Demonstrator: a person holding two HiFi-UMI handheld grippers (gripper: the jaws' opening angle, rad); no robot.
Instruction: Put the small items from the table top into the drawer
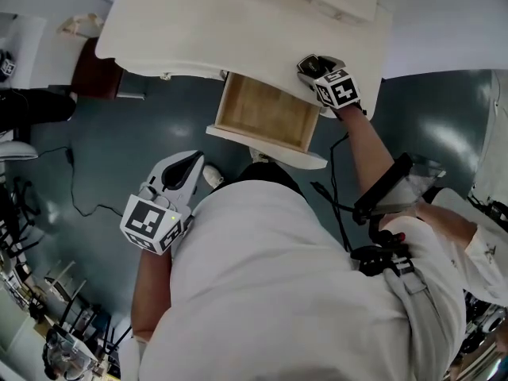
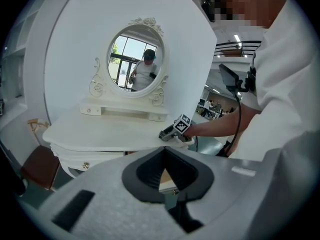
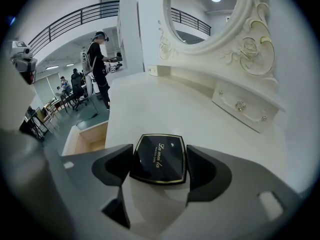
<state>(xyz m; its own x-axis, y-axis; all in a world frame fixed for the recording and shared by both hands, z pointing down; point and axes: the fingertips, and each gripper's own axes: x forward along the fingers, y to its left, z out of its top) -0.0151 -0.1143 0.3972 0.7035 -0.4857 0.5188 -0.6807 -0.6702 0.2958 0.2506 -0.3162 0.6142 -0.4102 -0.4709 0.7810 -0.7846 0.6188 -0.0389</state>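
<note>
Quick snapshot from my side. The right gripper (image 1: 311, 65) is down on the white table top (image 1: 238, 30), close to the front edge and just beside the right end of the open drawer (image 1: 266, 111). In the right gripper view there's a black compact (image 3: 159, 158) with a thin gold border and gold script on the lid. It's lying flat on the table top, right between my jaws. The jaws stand wide, with a pad against each side of the compact, so I'd call that a grip, though the thing rests on the table.

The drawer is pulled out from under the table top towards me. From the head view, all I can see inside is bare light wood. The back strip of it sits under the table edge, so I can't tell what's there.

The left gripper (image 1: 193, 163) is down low by my body, over the grey floor (image 1: 119, 157) and well apart from the table. Its jaws are closed together with nothing in them.

Behind the compact, the little drawer (image 3: 242, 105) under the oval mirror (image 2: 136, 64) is closed, and it has a small round knob.
</note>
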